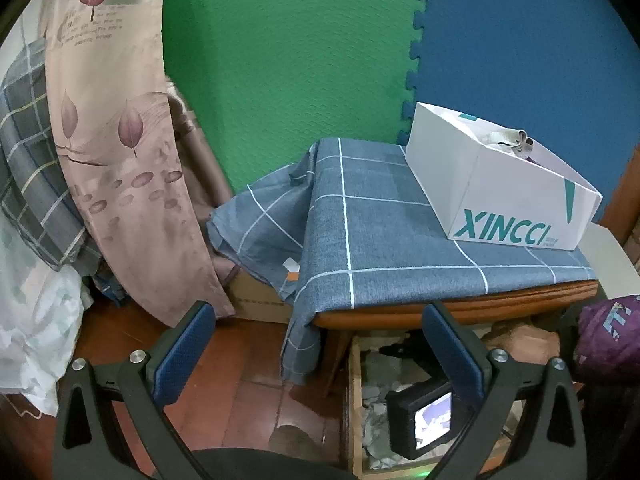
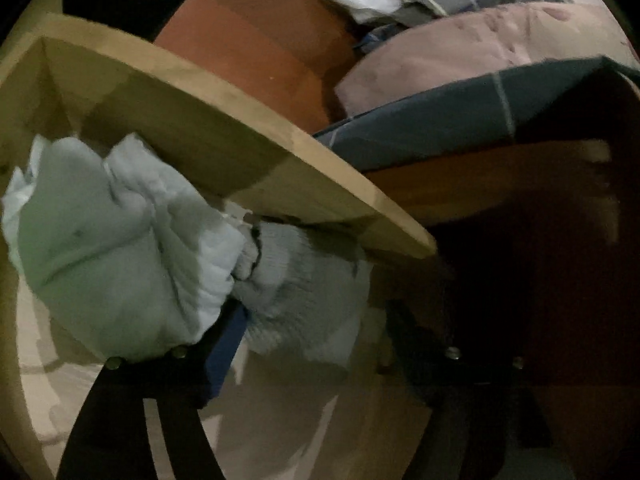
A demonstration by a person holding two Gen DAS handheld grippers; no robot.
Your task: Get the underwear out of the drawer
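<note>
The underwear [image 2: 132, 240], pale crumpled cloth, lies inside the open drawer [image 2: 224, 152], bunched against its wooden side wall. The risk, as I judge it, is a pinch that catches several pieces at once or only a loose fold, since the garments sit tangled together. The right gripper [image 2: 316, 320] is down in the drawer with jaws spread wide, one blue pad touching the cloth, nothing clamped. The left gripper [image 1: 320, 344] hovers above the drawer, open and empty.

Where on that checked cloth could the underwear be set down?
The checked cloth is bare between its left edge and the white box, and along the front edge. The open drawer below is crowded with crumpled pale garments, with the right claw among them.
</note>
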